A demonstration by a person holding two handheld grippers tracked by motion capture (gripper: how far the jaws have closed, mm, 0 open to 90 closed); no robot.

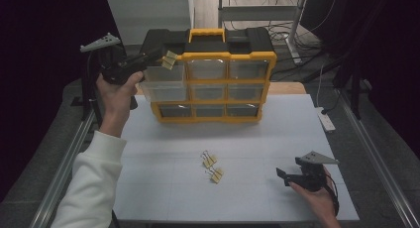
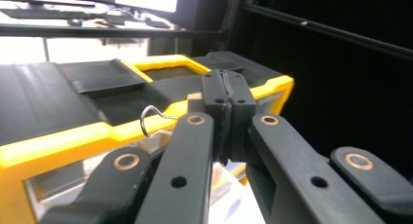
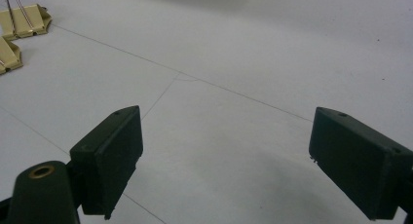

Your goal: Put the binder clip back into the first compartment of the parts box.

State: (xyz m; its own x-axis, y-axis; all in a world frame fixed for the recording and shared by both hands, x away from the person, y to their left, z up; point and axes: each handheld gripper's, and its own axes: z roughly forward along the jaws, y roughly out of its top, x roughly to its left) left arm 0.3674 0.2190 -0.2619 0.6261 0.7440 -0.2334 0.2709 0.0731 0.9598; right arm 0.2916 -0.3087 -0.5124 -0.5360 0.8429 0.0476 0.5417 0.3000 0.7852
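At the far left of the high view, your left hand [image 1: 115, 91], in a white sleeve, lifts the black left gripper [image 1: 159, 55] up to the top left corner of the upright yellow-and-black plastic organizer case [image 1: 218, 82]. Its jaws are pressed together on a small beige binder clip [image 1: 169, 60], which sits at the case's upper left edge, just above the top left clear drawer. In the left gripper view, the jaws meet tightly, and the clip's silver wire handle [image 2: 152, 121] loops out on their left, in front of the case's yellow rim.

The case stands at the back of the white table [image 1: 163, 193], with a yellow carry handle [image 1: 206, 35] on top and three rows of clear-fronted drawers facing you.

Toward the middle of the table, well in front of the case, two more beige binder clips [image 1: 213, 167] lie close together.

At the right, your right hand [image 1: 319, 198] holds the black right gripper [image 1: 287, 175] low over the table's near edge, pointing left toward the two loose clips. Its jaws stand wide apart with nothing between them, and the right gripper view shows bare white tabletop in the gap, with the two clips at the upper left.
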